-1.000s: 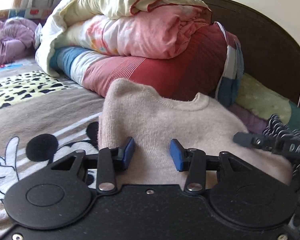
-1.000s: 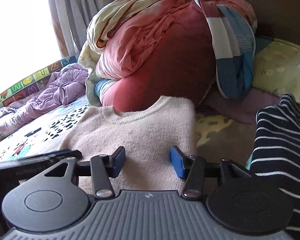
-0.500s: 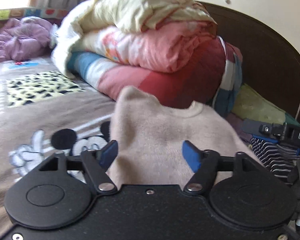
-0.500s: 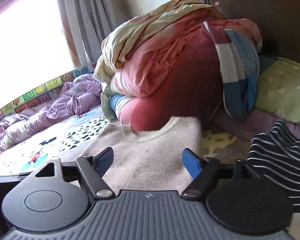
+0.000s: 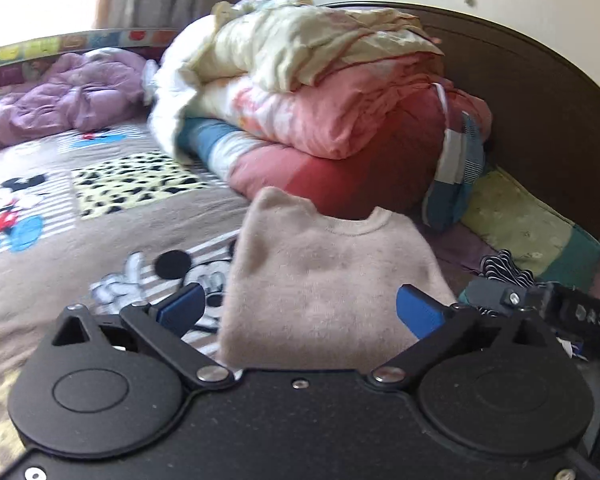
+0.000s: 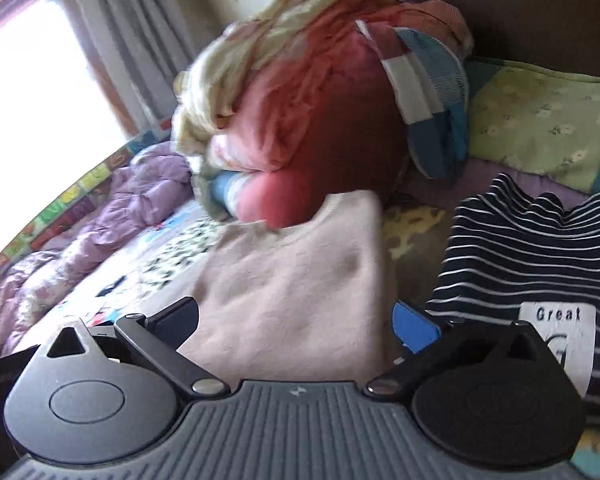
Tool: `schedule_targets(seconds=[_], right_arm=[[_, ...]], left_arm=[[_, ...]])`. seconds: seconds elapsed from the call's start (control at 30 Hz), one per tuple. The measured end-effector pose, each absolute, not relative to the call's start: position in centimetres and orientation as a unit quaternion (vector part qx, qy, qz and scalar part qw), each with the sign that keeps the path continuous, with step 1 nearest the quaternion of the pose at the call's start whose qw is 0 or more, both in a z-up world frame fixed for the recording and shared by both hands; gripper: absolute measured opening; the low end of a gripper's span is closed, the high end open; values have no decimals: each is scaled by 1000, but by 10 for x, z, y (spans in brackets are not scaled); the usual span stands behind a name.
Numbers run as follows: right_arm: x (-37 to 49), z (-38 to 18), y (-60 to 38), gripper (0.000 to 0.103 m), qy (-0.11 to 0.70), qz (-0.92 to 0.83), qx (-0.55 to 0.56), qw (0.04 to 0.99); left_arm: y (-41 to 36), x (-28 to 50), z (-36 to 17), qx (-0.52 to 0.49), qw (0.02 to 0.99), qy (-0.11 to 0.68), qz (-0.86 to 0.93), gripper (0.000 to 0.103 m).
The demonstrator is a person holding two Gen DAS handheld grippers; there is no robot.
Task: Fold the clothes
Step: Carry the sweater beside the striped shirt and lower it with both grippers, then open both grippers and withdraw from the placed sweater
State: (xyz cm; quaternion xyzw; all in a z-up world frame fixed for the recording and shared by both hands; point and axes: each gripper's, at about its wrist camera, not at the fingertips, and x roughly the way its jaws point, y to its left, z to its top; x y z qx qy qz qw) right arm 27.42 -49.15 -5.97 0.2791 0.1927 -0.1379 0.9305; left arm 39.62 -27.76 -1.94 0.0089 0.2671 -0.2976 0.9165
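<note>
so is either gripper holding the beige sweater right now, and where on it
Neither. The left gripper and right gripper both stand wide open with nothing between their fingers. The folded beige sweater lies on the bed in front of them.

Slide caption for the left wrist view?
Open left claw over a folded beige sweater on a cartoon-print bedspread, before piled quilts.
</note>
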Motion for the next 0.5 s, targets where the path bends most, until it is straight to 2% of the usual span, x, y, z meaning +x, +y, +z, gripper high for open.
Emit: schedule_targets(seconds=[0.07, 0.5], right_arm=[[268, -52, -482, 103, 202, -132, 276, 930], [211, -9, -447, 103, 233, -161, 247, 927]], left_arm=[[-274, 391, -16, 9, 914, 285, -289, 103], [-260, 328, 7, 38, 913, 278, -296, 103]])
